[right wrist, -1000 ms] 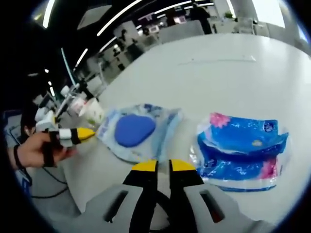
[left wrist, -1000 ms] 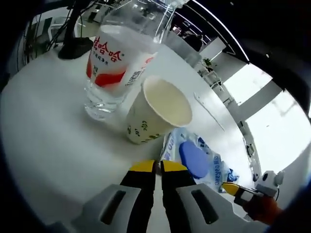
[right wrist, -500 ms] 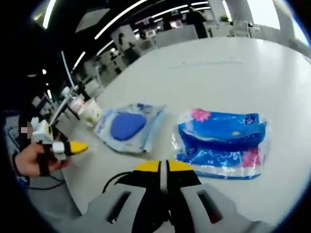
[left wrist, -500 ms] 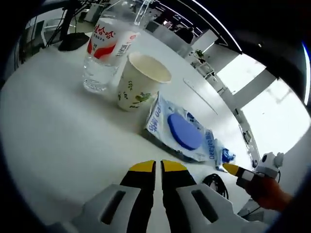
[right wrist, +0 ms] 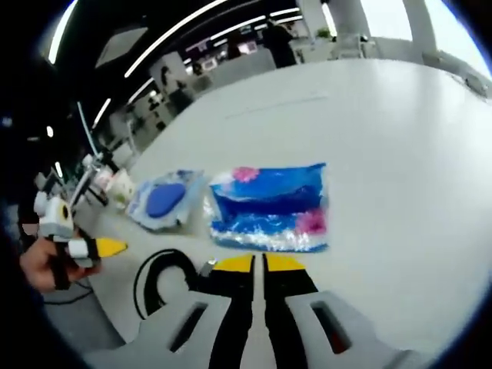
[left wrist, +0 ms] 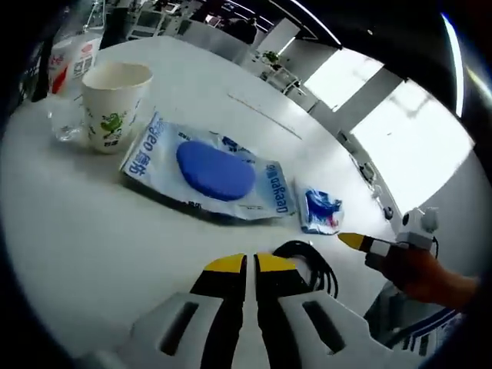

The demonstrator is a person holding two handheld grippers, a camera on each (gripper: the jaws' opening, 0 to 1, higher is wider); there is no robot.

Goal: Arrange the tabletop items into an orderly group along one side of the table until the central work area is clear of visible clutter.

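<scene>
Both grippers, left gripper (left wrist: 251, 264) and right gripper (right wrist: 256, 264), are hovering with fingers pressed together, gripping nothing. On the white bench (left wrist: 92, 223), a paper cup (left wrist: 112, 104), a blue-lidded wipes packet (left wrist: 211, 173) and a blue tissue pack (right wrist: 270, 206) are lying in a row; a black coiled cable (right wrist: 157, 278) is sitting near the edge.

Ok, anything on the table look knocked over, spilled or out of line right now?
Nothing spilled: the paper cup stands upright beside the water bottle. The wet-wipes pack and blue tissue pack lie flat in the same row. The one oddity is the black cable coil, loose at the table edge near both shut grippers.
</scene>
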